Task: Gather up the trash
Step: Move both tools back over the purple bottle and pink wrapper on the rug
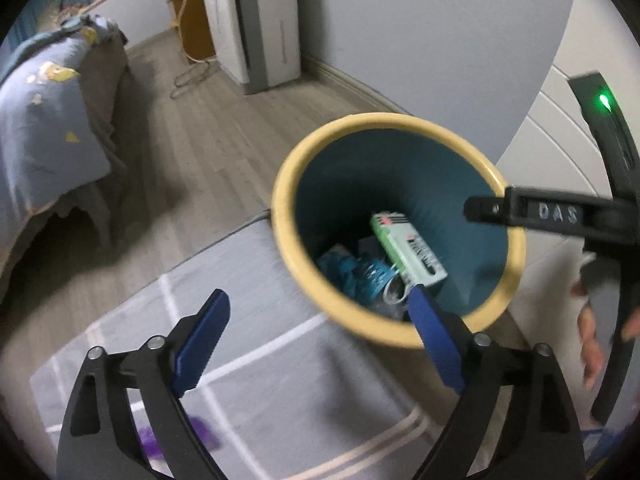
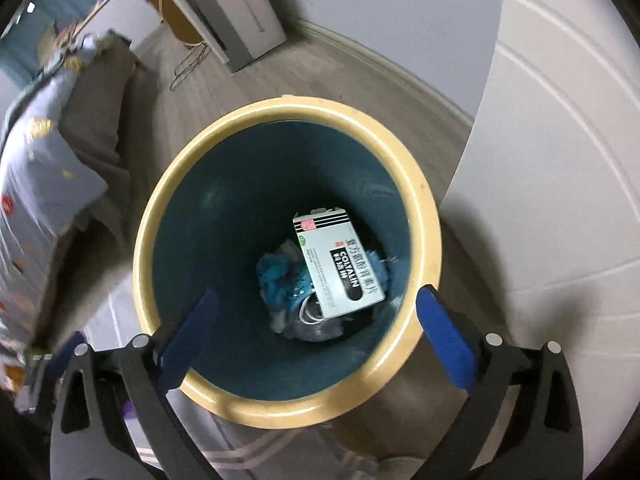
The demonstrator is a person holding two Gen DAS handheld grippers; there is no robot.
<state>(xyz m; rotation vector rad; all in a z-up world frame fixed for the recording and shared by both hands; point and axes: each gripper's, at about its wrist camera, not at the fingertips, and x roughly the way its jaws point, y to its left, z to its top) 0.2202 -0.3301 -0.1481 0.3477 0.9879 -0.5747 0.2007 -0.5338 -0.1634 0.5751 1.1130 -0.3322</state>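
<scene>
Hovering over the bin, both tools are pointing steeply down so that anything let go would fall straight inside. The right hand-held gripper is hanging directly above the mouth of the yellow-rimmed bin, its blue pads standing wide apart with nothing between them. The left hand-held gripper is sitting off toward the bin's seven o'clock side, jaws equally spread and empty, one pad over the rim and the other over the grey checked rug.

The trash is lying at the bottom of the teal well: a white-and-green carton is resting tilted on top, with a crumpled blue wrapper at its nine o'clock and some clear plastic underneath, too dim to name. The carton being uppermost suggests to me it is the latest arrival.

The bin is standing on the wooden floor, half on the rug's edge, close to the white door at three o'clock. A purple scrap is showing on the rug near the left tool's base; I judge that may be the next piece to gather, though it is blurred.
</scene>
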